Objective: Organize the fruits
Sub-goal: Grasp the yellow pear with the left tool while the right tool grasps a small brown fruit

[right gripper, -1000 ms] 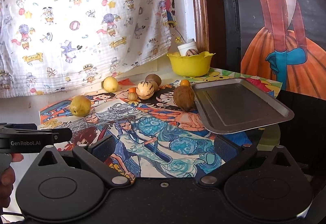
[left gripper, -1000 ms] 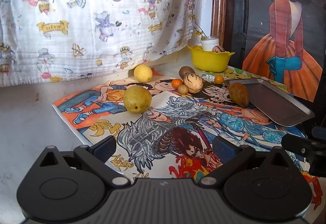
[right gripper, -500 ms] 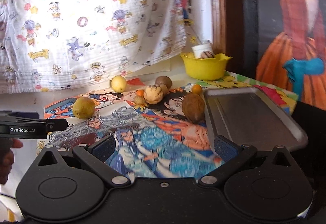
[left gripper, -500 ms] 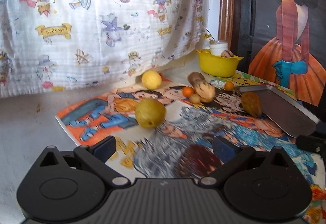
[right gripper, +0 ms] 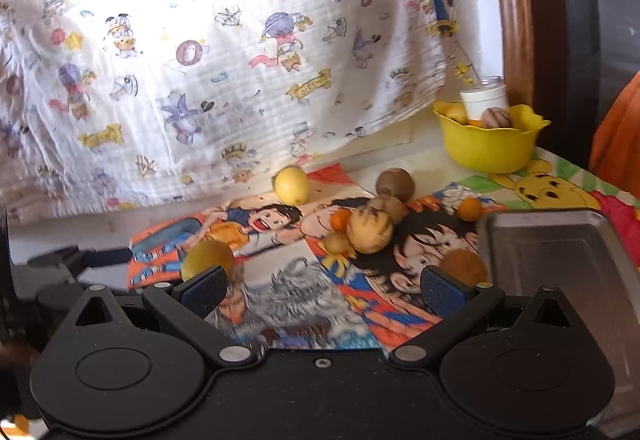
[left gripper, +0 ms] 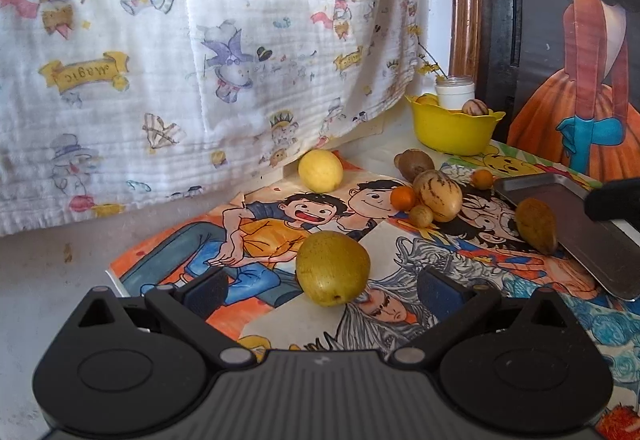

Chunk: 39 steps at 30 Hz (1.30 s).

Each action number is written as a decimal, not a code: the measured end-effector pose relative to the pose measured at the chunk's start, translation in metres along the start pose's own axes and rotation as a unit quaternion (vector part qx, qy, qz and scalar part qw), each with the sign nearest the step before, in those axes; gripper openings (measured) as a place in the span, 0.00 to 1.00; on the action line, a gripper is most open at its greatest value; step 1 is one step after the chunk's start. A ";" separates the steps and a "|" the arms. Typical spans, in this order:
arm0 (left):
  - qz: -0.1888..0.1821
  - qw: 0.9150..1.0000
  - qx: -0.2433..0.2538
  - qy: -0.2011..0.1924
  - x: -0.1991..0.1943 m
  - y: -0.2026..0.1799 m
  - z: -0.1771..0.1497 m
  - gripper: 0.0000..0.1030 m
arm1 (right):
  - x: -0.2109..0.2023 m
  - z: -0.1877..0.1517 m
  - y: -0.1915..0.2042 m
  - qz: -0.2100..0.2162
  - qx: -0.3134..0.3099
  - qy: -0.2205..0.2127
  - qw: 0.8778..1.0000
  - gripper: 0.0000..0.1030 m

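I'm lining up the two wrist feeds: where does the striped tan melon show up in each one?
Left wrist: the striped melon sits right of centre, upper middle, beside a small orange fruit.
Right wrist: the melon sits just right of centre, mid-height.
Shared landmark: the yellow bowl at the back right in both views.

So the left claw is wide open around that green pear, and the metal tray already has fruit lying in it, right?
Not quite: the metal tray has no fruit in it, as the right wrist view shows. The brown fruit only lies beside its edge. The left gripper is indeed open around the pear.
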<state>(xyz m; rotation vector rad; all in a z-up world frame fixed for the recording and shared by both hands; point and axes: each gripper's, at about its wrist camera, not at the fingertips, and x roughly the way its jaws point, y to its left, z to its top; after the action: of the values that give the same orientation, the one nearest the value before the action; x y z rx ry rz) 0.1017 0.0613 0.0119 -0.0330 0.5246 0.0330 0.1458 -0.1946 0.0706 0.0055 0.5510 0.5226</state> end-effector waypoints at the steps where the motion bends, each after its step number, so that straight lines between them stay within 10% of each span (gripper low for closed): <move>1: 0.000 1.000 -0.003 0.003 0.003 0.000 0.000 0.99 | 0.005 0.003 0.000 0.002 -0.003 0.000 1.000 0.99; 16: -0.006 0.999 -0.030 0.038 0.041 -0.003 0.002 0.86 | 0.098 0.021 -0.014 0.056 0.090 0.066 0.992 0.89; 39: -0.003 0.996 -0.064 0.055 0.074 -0.002 0.011 0.58 | 0.182 0.010 -0.035 -0.011 0.204 0.102 0.974 0.49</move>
<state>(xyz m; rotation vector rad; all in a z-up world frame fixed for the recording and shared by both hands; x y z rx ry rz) 0.1716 0.0617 -0.0152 -0.1618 0.6314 0.0583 0.2996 -0.1369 -0.0163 0.3395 0.8511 0.3820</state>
